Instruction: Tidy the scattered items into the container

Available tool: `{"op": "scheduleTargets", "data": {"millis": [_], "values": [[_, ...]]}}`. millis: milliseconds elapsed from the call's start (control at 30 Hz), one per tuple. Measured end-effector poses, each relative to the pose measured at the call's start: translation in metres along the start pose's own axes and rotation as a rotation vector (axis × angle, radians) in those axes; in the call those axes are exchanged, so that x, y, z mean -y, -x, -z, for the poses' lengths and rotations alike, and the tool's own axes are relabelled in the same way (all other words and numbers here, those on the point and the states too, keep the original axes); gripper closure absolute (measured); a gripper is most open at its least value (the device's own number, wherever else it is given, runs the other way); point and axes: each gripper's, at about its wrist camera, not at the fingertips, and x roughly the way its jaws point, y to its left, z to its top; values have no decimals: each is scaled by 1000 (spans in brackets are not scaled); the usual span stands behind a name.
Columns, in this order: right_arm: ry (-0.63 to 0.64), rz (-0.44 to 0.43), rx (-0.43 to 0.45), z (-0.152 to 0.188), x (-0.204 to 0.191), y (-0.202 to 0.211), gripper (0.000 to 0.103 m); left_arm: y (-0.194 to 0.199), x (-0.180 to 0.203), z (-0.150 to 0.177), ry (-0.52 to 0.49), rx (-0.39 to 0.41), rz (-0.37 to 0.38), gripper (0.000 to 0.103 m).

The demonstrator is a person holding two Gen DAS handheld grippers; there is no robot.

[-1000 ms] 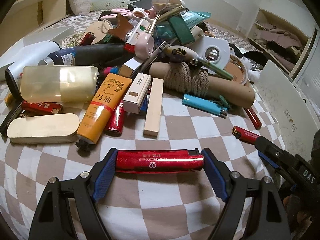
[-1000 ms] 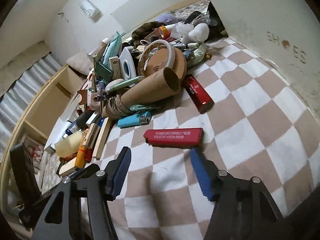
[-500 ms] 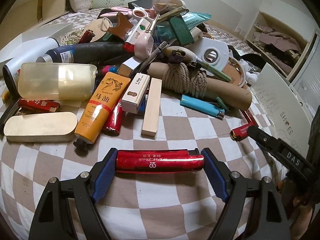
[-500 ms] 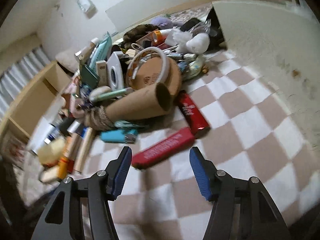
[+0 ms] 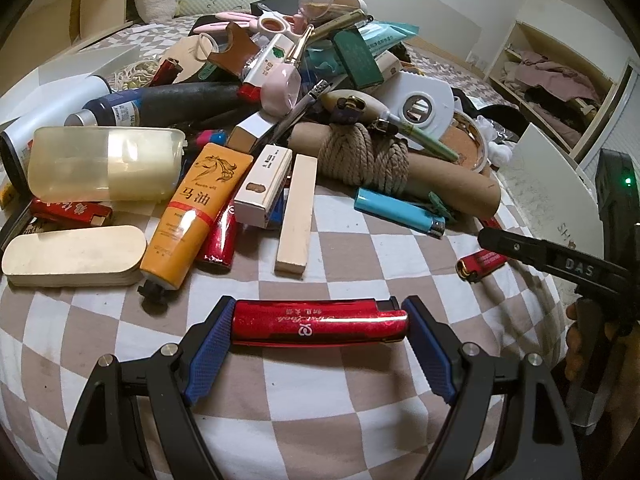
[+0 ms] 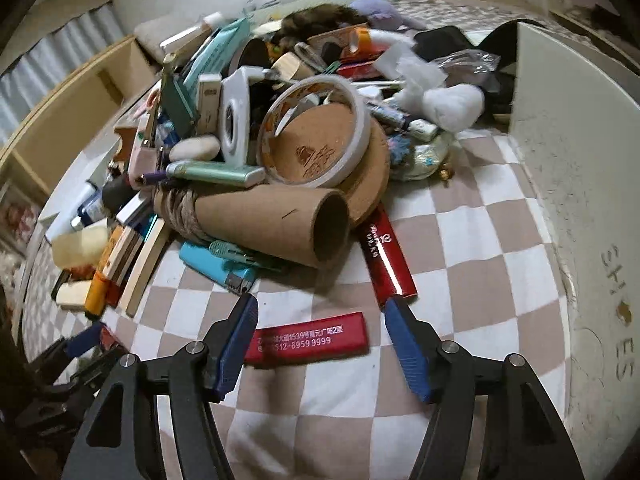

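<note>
My left gripper (image 5: 318, 326) is shut on a shiny red lighter (image 5: 320, 323), held crosswise between the blue pads just above the checkered cloth. My right gripper (image 6: 318, 338) is open, its fingers on either side of a flat red lighter with white print (image 6: 308, 340) that lies on the cloth. In the left wrist view the right gripper (image 5: 532, 250) shows at the right, beside that flat red lighter (image 5: 482, 264). The white container wall marked SHOES (image 6: 576, 184) stands at the right.
A big heap of items fills the cloth behind: a cardboard tube with rope (image 6: 260, 224), a blue lighter (image 6: 218, 268), another red lighter (image 6: 386, 256), a tape roll (image 6: 316, 132), an orange tube (image 5: 192, 216), a wooden block (image 5: 296, 214), a cream case (image 5: 74, 256).
My right gripper has moved down and forward, so the flat red lighter now lies between its open fingers. My left gripper has kept its hold on the shiny red lighter.
</note>
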Motion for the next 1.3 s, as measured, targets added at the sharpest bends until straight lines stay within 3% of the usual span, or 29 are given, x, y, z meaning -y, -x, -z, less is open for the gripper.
{"op": "scheduleTargets", "data": {"millis": [100, 267, 400, 567, 733, 867, 1300], "values": [[16, -35, -29, 6, -5, -3, 36, -1, 1, 0, -2, 0, 3, 20], [83, 28, -22, 11, -21, -9, 26, -2, 3, -1, -10, -1, 6, 20], [136, 92, 0, 14, -34, -13, 25, -3, 4, -1, -17, -3, 2, 20], [142, 99, 9, 18, -38, -12, 24, -3, 2, 0, -21, -3, 0, 20], [201, 116, 7, 24, -50, -15, 13, -3, 2, 0, -27, -5, -4, 20], [253, 136, 8, 28, -58, -17, 13, -4, 1, 0, -32, -6, -7, 20], [169, 74, 21, 27, -47, -7, 20, -6, 3, 2, -63, -1, -36, 20]]}}
